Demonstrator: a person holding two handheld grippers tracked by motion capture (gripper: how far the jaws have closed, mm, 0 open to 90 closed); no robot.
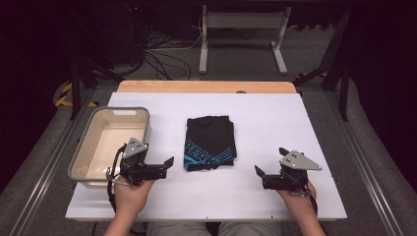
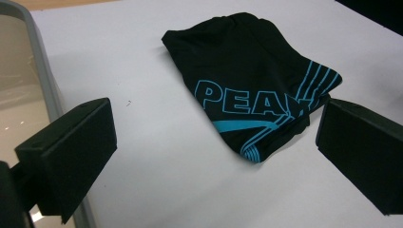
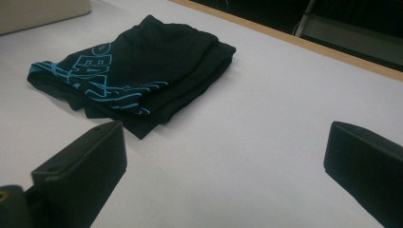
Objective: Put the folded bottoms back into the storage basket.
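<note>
The folded black shirt [image 1: 210, 142] lies flat at the middle of the white table [image 1: 275, 196], just right of the beige bin [image 1: 86, 135]. The left gripper [image 1: 169, 164] and right gripper [image 1: 268, 164] flank it near the front edge, jaws spread wide, grasping nothing.

A flat white rectangular tabletop [image 1: 275, 123] with a bare light-wood strip along its far edge carries two things. A folded black cloth garment with turquoise lettering and stripes [image 1: 210, 142] lies near the middle, its printed end toward the near edge. Well to its left sits a beige rectangular plastic tub with a grey rim [image 1: 81, 147], at the tabletop's left edge, apart from the garment.
</note>
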